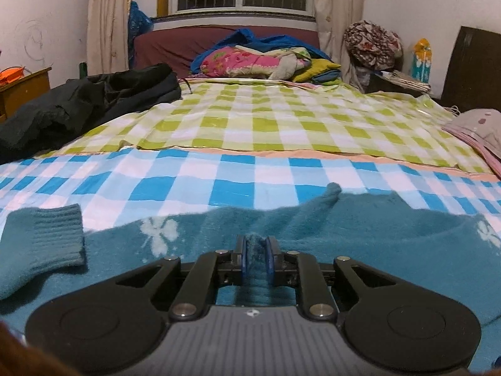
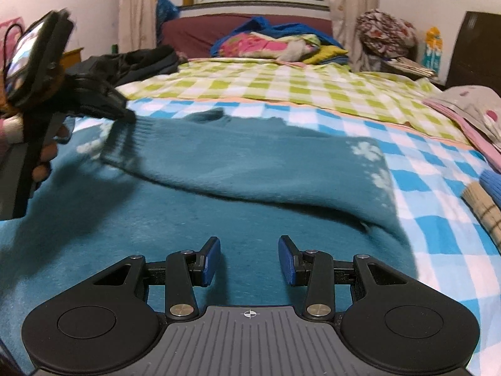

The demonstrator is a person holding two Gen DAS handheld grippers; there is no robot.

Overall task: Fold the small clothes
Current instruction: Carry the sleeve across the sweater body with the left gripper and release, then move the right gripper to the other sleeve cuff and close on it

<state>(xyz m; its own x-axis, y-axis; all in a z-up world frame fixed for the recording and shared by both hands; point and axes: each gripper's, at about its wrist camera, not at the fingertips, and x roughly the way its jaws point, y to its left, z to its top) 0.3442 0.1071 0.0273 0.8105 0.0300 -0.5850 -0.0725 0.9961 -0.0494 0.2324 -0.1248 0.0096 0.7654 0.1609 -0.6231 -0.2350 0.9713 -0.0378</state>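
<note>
A teal knit sweater (image 2: 238, 163) with white flower marks lies on the blue-checked bed sheet (image 2: 438, 206). My left gripper (image 1: 256, 252) is shut on a fold of the sweater (image 1: 375, 244), pinched between its blue pads. In the right wrist view the left gripper (image 2: 125, 114) holds a ribbed sleeve end, lifted and laid across the sweater body. A ribbed cuff (image 1: 47, 241) lies at the left. My right gripper (image 2: 249, 260) is open and empty just above the sweater's near part.
A green-checked sheet (image 1: 266, 119) covers the far bed. A black garment (image 1: 78, 103) lies at the far left, a pile of colourful bedding (image 1: 256, 59) at the head. Pink and grey clothes (image 2: 469, 109) and a folded knit item (image 2: 488, 200) lie at the right.
</note>
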